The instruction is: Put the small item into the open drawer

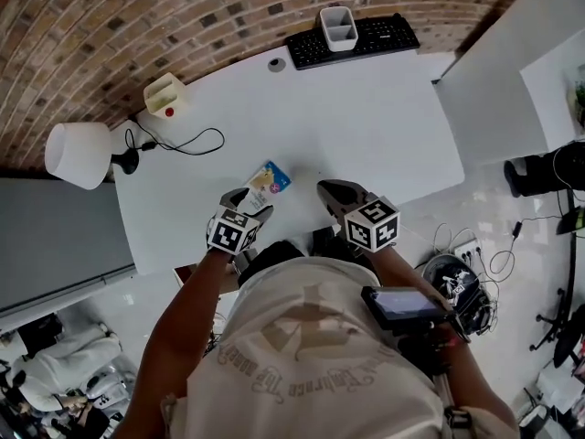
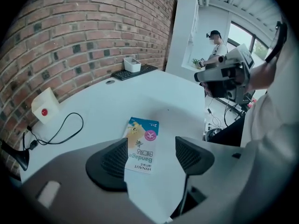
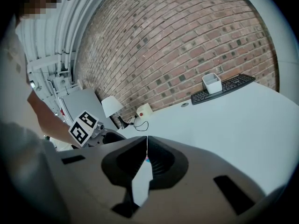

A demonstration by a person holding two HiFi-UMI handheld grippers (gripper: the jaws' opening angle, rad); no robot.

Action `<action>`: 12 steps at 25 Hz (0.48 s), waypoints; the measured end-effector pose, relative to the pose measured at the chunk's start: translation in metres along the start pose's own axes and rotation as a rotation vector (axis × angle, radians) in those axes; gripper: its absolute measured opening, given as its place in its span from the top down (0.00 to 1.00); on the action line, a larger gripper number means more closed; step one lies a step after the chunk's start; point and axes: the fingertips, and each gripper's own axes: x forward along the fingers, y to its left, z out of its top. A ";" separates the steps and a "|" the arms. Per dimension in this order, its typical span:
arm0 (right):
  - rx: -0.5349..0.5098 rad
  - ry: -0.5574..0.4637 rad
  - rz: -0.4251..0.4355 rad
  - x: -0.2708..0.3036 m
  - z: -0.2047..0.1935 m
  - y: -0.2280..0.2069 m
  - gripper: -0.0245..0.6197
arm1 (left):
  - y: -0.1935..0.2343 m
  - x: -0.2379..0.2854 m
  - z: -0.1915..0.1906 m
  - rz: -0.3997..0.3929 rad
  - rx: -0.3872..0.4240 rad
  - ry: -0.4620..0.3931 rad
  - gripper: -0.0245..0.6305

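Bandage packet (image 1: 268, 182) is found flat near the desk's (image 1: 366, 117) near edge. It is judged light, thin and bendable, best pinched across a short edge. Left gripper's (image 2: 150, 149) jaws are held apart, the packet unpressed between them. The right gripper's (image 3: 146, 146) jaws are closed together, empty. No drawer is shown in any view.

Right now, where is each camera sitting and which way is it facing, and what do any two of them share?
Head view: on the person's head, facing steeply down at the white table; both arms and shirt show.
Left gripper view: on the left gripper, along its open jaws toward the brick wall; the bandage packet lies between them; shirt at right.
Right gripper view: on the right gripper, jaws together, facing wall and lamp; one arm shows.
Shared: all three show the keyboard.
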 end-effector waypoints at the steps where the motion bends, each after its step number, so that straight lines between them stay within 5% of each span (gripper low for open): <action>1: 0.002 -0.001 -0.004 -0.001 -0.001 -0.001 0.95 | 0.001 0.003 0.000 0.000 0.005 0.010 0.47; 12: 0.033 -0.025 -0.060 -0.018 0.004 -0.027 0.95 | 0.014 0.031 -0.001 -0.003 0.105 0.143 0.39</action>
